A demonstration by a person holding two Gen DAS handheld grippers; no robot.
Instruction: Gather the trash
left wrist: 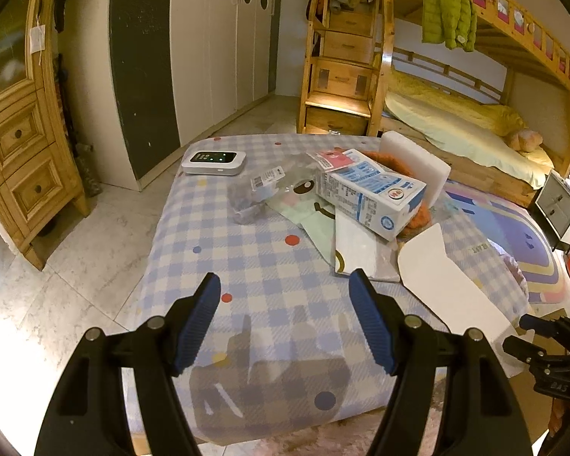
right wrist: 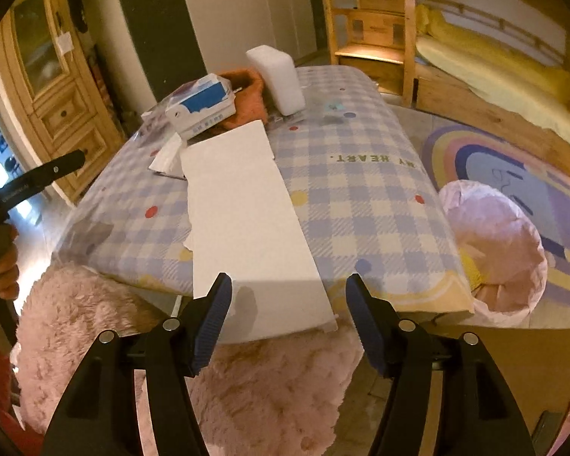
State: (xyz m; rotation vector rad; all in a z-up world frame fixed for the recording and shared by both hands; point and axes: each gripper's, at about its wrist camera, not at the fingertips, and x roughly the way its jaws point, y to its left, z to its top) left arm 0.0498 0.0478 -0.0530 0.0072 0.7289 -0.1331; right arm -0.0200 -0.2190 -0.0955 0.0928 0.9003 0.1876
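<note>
Hovering over the checked table (left wrist: 254, 266), both tongs — left (left wrist: 285, 319); right (right wrist: 288, 315) — gape empty; white card (right wrist: 239, 220) lies below.

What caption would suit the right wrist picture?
Open right gripper hovers over white card on checked table, pink-lined bin beside it.

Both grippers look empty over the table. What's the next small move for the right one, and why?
Probably ease the right gripper forward and close on the near end of the white cardboard sheet. Its jaws are open and empty, that end overhangs the table edge right between them, and the pink-lined bin stands just to the right for the drop.
</note>
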